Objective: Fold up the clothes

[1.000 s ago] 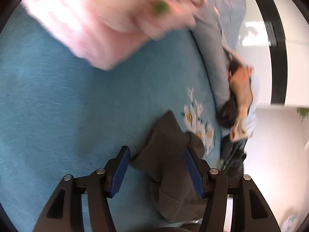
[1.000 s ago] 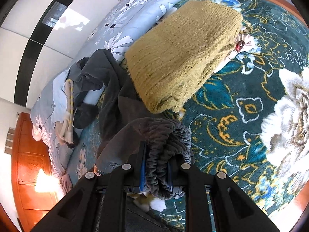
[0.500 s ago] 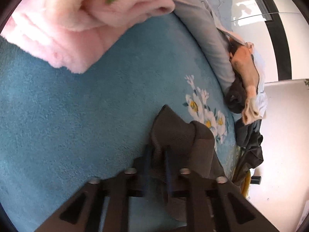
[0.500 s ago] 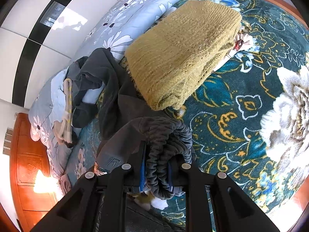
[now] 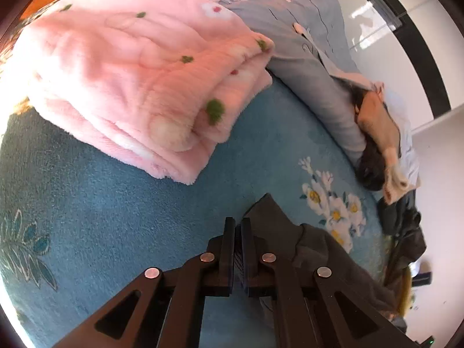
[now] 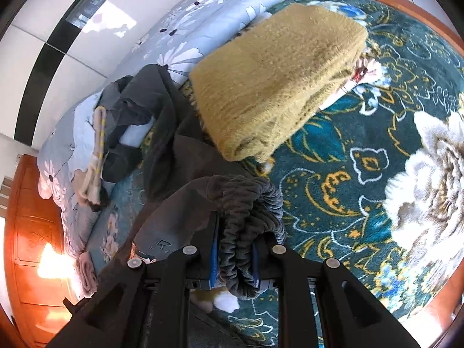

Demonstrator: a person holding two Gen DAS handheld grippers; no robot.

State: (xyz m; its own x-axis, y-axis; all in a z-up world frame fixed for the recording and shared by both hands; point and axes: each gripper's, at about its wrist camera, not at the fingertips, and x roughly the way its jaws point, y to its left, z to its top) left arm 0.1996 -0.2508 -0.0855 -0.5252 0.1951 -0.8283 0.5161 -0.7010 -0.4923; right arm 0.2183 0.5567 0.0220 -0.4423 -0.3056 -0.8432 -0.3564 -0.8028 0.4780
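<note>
Fabric hides much: we cannot trace the dark grey fleece garment (image 5: pixel 316 249) past the left claw (image 5: pixel 238 226), whose jaws are pressed together pinching its edge, cloth trailing toward four o'clock. Our right claw (image 6: pixel 235 249) clamps its bunched ribbed waistband (image 6: pixel 246 200), folded mustard knit (image 6: pixel 275 78) at twelve o'clock. An embossed mark near seven o'clock stays unreadable.

Grey garment (image 6: pixel 249 208): soft matt cloth, ribbed gathered hem. Pink blanket (image 5: pixel 139 69): plush fleece. Mustard knit (image 6: pixel 275 78): coarse, fuzzy. Teal bedspread (image 5: pixel 116 217): short matt pile. Headboard (image 6: pixel 32 246): glossy wood. Gripper (image 5: pixel 238 226): matt black plastic, shiny metal pins. Duvet (image 6: pixel 203 14): smooth cotton.
</note>
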